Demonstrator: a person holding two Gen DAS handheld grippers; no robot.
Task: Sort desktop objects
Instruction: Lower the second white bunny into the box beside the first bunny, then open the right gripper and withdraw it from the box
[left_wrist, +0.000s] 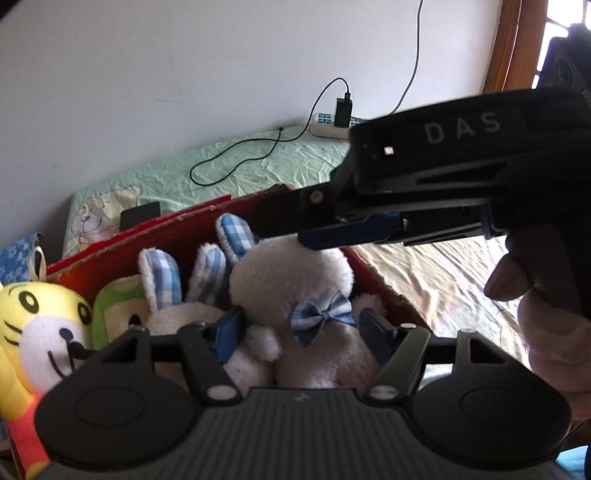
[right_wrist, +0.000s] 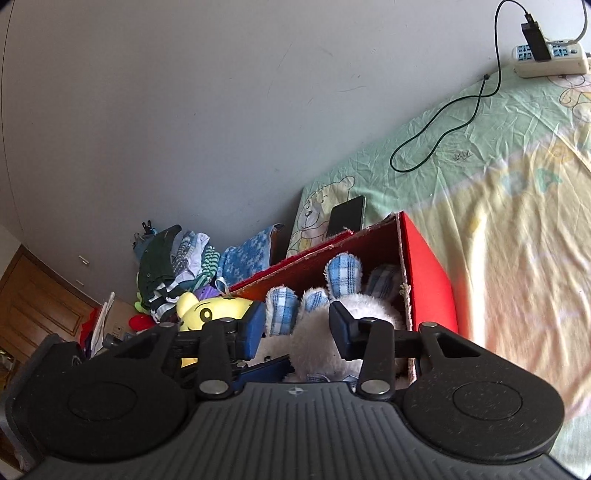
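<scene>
Left wrist view: left gripper (left_wrist: 299, 332) clamped on the body of a white plush rabbit (left_wrist: 291, 284) with a blue checked bow, pads pressing both sides. The rabbit sits inside the red box (left_wrist: 373, 269), toward its right wall, with a second rabbit (left_wrist: 184, 306), a green toy (left_wrist: 114, 306) and a yellow tiger plush (left_wrist: 44, 325) further left. Right gripper (left_wrist: 288, 225) reaches in from the right, its tip over the rabbit's head.

Right wrist view: right gripper (right_wrist: 297, 330) straddles the rabbit's head (right_wrist: 317, 332); pads look clear of the fur, probably released. The box stands on the bed (right_wrist: 517, 221), near its left edge.
</scene>
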